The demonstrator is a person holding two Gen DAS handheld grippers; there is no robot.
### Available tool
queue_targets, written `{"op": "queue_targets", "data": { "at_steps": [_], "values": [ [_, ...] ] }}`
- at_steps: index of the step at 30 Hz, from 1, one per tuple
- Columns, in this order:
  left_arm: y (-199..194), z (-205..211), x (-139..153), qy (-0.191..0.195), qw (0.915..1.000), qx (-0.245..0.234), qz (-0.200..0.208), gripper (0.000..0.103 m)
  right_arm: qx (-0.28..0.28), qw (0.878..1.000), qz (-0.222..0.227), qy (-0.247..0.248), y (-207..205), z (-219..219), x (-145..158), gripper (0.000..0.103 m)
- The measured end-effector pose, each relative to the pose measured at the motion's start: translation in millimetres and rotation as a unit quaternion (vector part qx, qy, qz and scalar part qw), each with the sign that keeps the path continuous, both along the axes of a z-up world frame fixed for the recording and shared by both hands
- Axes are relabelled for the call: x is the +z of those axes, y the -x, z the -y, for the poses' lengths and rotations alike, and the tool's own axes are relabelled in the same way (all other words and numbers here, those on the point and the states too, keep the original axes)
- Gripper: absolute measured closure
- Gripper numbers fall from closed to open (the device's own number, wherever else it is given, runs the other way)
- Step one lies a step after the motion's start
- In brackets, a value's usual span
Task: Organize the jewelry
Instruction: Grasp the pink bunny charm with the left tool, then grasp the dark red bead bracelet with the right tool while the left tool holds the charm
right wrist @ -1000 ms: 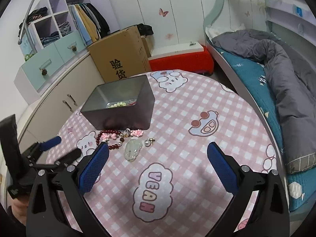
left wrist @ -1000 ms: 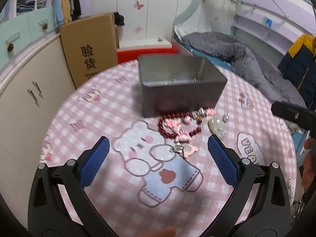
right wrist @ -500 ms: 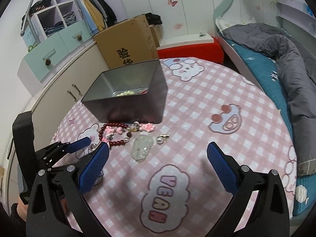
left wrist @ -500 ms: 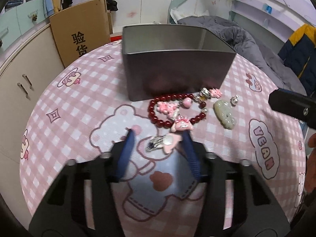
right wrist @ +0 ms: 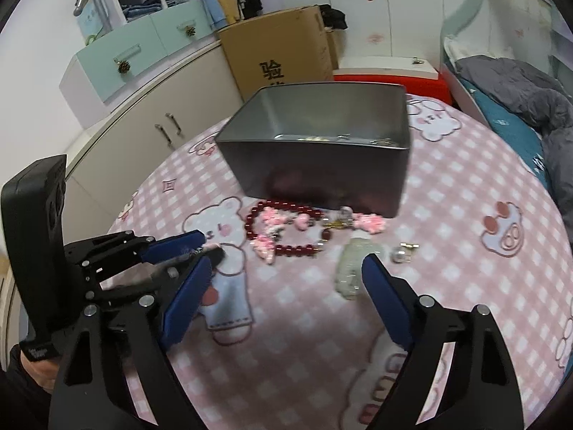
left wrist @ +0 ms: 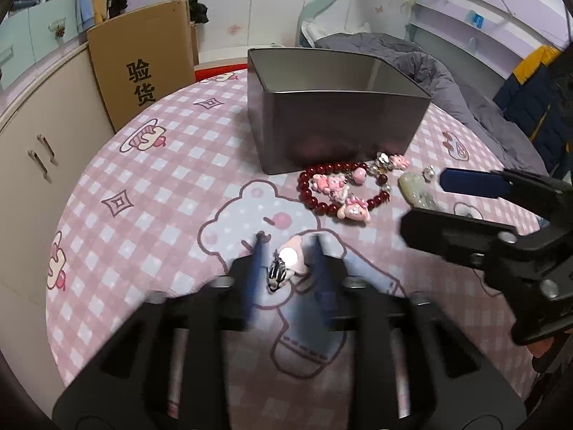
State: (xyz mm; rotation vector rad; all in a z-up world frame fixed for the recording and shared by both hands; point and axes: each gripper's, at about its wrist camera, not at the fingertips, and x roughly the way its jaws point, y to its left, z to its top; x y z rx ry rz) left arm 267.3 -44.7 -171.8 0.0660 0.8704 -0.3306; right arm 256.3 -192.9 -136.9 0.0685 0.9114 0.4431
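Note:
My left gripper [left wrist: 288,268] is closing around a pink and silver hair clip [left wrist: 286,263] on the pink checked tablecloth; its blurred fingers stand close on either side of it. It also shows in the right wrist view [right wrist: 204,251]. My right gripper [right wrist: 283,294] is open and empty, low over the table, with a pale green jade pendant [right wrist: 352,268] just inside its right finger. A dark red bead bracelet with pink charms [left wrist: 340,190] lies in front of the grey metal box [left wrist: 336,107]. The box [right wrist: 315,147] holds some jewelry.
A small pearl earring [right wrist: 403,251] lies right of the pendant. A cardboard carton [left wrist: 143,71] stands behind the round table [left wrist: 143,186]. Cupboards are on the left and a bed with a grey duvet [right wrist: 519,82] on the right.
My left gripper has gone from wide open to nearly shut around the hair clip. My right gripper has moved lower and closer to the pendant and box.

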Motion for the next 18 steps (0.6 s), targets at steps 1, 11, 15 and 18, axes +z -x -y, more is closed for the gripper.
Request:
{"op": "queue_targets", "data": {
  "at_steps": [1,11,15,18],
  "values": [
    [2,-1,2,0.002,0.9999,0.003,0.01,0.017,0.0,1.0,0.0,0.001,0,-1,0,0.021],
    [-1,-11,-3,-0.004,1.0,-0.003,-0.007,0.081,-0.002,1.0,-0.007,0.008,-7,-7,-4,0.045],
    [0,-21,-3,0.005,0.9999,0.0,-0.012,0.086,0.009,1.0,-0.01,0.011,-10,-18,-10,0.061],
    [1,-22,-3,0.008,0.9999,0.002,-0.011,0.086,0.019,1.0,-0.006,0.018,-11,-28,-13,0.063]
  ]
}}
